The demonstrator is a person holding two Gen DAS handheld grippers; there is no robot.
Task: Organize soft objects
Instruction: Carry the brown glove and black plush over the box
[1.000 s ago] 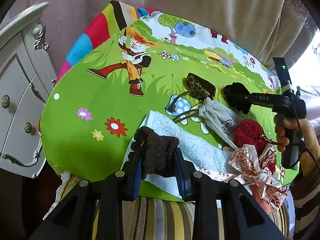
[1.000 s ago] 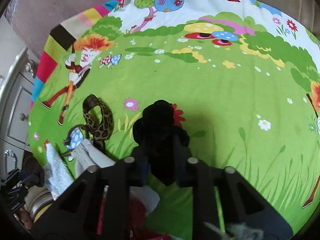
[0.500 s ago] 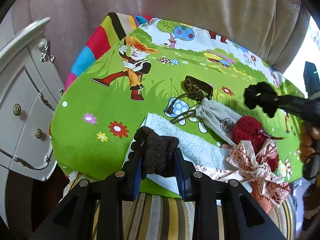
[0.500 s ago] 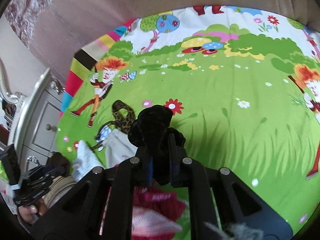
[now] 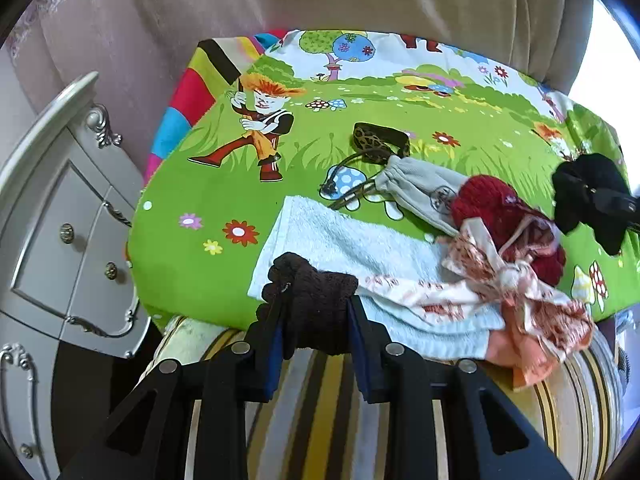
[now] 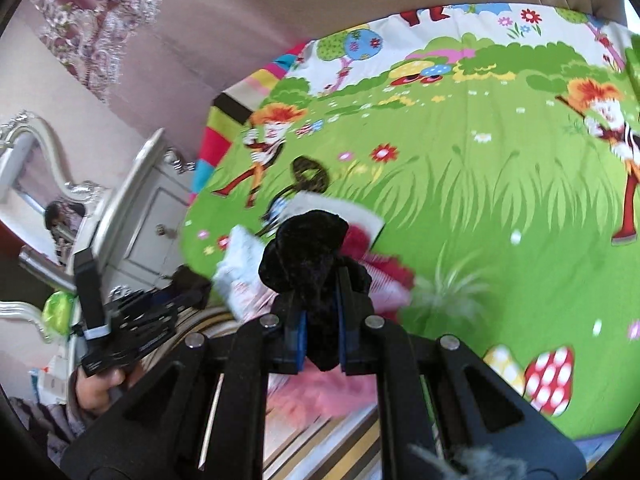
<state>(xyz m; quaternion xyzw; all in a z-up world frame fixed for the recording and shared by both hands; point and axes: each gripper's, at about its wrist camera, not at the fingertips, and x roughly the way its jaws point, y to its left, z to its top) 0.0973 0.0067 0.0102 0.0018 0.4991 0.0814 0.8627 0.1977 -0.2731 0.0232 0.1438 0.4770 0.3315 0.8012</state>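
Observation:
My left gripper (image 5: pixel 316 312) is shut on a dark brown knitted piece (image 5: pixel 316 300), held above the near edge of the bed over a light blue towel (image 5: pixel 340 240). My right gripper (image 6: pixel 320 312) is shut on a black velvety cloth (image 6: pixel 308 248), lifted above the pile; the same black cloth (image 5: pixel 592 196) shows at the right of the left wrist view. On the green cartoon bedsheet (image 5: pixel 200 200) lie a grey drawstring pouch (image 5: pixel 420 188), a leopard-print band (image 5: pixel 380 140), a red knitted item (image 5: pixel 500 208) and a floral ribbon cloth (image 5: pixel 520 292).
A silver-white bedside cabinet (image 5: pixel 60 220) stands left of the bed. A padded beige headboard (image 5: pixel 360 0) rises behind. A striped cover (image 5: pixel 320 400) hangs below the sheet's near edge. A hand (image 6: pixel 100 388) holds the left gripper's handle at lower left in the right wrist view.
The right gripper has lifted the black cloth off the sheet and drawn back to the right. The left gripper has pulled back with the brown piece, so more of the bed shows.

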